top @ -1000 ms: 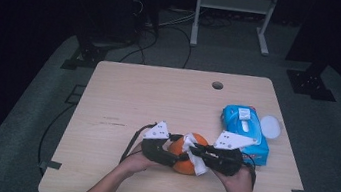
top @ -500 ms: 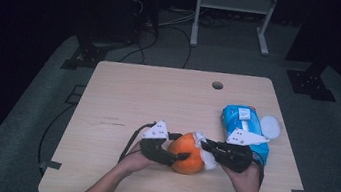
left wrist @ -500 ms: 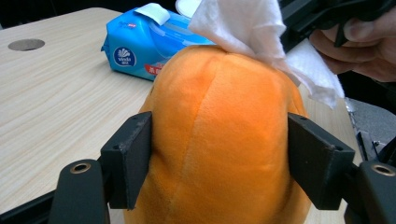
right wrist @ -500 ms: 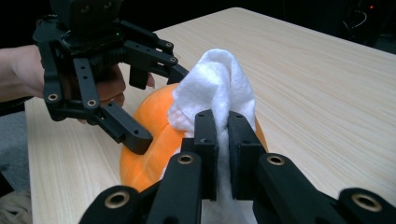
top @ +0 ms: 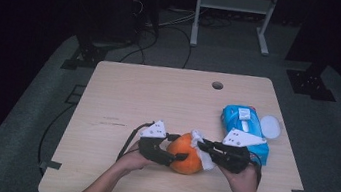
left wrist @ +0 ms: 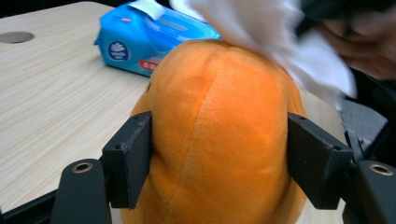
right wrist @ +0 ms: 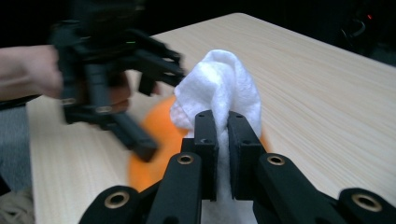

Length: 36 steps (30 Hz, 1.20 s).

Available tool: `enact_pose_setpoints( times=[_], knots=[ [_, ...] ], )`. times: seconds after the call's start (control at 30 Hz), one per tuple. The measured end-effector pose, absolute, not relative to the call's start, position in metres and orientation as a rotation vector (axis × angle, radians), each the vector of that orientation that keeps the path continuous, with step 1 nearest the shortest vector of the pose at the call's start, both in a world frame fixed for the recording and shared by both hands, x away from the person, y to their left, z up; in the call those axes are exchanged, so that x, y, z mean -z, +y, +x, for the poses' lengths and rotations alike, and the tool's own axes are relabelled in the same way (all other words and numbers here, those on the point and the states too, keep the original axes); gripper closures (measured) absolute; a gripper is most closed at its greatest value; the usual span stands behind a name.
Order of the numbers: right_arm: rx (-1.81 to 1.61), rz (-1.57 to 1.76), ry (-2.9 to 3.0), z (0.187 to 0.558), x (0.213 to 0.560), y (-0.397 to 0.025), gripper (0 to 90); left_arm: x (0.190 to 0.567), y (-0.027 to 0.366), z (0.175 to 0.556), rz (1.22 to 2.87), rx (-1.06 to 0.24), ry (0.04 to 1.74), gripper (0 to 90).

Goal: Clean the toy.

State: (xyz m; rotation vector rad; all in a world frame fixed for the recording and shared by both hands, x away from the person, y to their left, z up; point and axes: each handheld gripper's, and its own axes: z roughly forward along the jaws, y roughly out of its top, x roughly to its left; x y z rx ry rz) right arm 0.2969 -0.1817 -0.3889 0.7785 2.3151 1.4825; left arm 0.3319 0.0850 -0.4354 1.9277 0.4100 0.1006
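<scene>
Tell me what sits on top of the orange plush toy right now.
A white wipe, pinched in the right gripper, is pressed on the top of the orange plush toy, which the left gripper clamps. The patch of plush under the wipe is covered.

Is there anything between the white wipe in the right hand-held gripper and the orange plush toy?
Nothing visible. The right hand-held gripper is shut on the white wipe, which already lies against the top of the orange plush toy. The left hand-held gripper clamps the toy's sides, below the wipe.
</scene>
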Motion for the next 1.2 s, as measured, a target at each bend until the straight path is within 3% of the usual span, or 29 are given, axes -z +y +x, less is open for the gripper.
enact_pose_setpoints(
  times=[0.3, 0.83, 1.2],
  knots=[
    [-1.502, 0.983, 2.336, 0.318, 0.412, -0.204, 82.9, 0.436, 0.088, 0.331, 1.931, -0.074, 0.382, 28.3],
    [-1.549, 0.786, 2.366, 0.299, 0.385, -0.171, 82.7, 0.436, 0.068, 0.321, 1.948, -0.119, 0.329, 27.0],
    [-1.505, 0.947, 2.344, 0.315, 0.398, -0.201, 82.8, 0.437, 0.073, 0.323, 1.931, -0.078, 0.326, 27.1]
  ],
)
